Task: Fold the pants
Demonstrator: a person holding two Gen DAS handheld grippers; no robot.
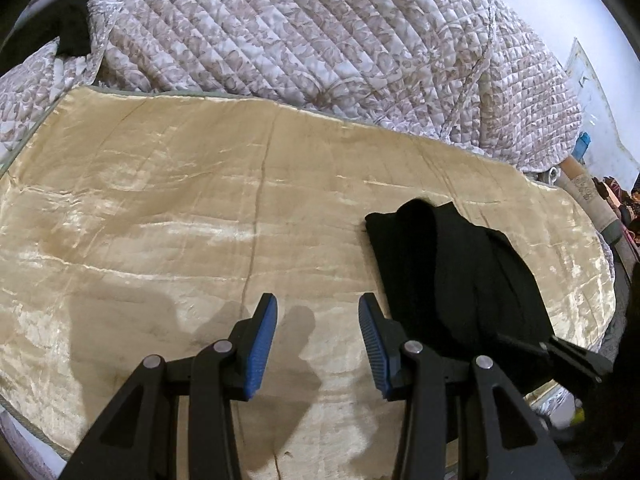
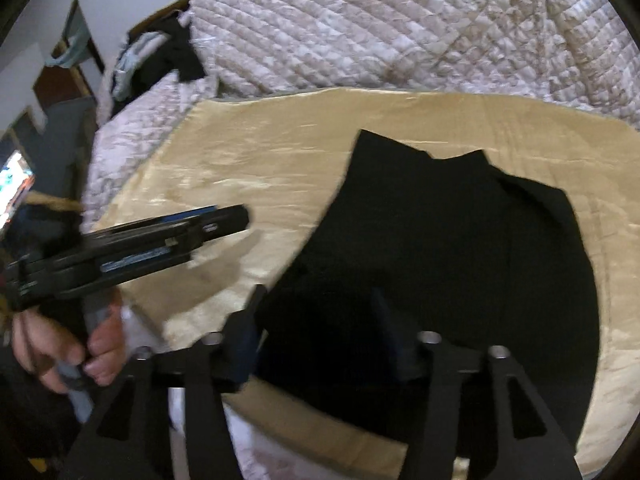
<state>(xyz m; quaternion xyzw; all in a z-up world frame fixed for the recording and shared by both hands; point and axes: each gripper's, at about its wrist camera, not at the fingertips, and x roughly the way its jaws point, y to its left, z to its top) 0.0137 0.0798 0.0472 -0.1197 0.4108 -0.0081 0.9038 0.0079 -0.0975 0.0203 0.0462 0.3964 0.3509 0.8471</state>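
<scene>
Black pants [image 2: 440, 248] lie folded into a compact, uneven bundle on a golden-beige velvety blanket [image 1: 160, 208], toward that blanket's near edge and its right end as the left wrist camera shows it. Their far edge is jagged, with two corners poking up (layers do not line up neatly).

Over the near part of the pants hover the right tongs [image 2: 316, 332], blurred and dark against the cloth; the jaws stand spread, and no fabric can be seen pinched between them.

Left of the pants, over bare blanket, are the left tongs [image 1: 318, 344]. Their blue ribbed pads [image 1: 262, 346] stand apart with nothing between them, and their shadow falls on the blanket just beneath. In the right wrist view a person's hand [image 2: 68, 344] grips the handle of these tongs, which point across the blanket toward the pants without touching them.

Beyond the blanket, on the side far from the pants, a quilted bedspread [image 1: 300, 32] with a pale floral print is heaped up. Dark clothing [image 2: 176, 60] lies on it at the far left corner.
</scene>
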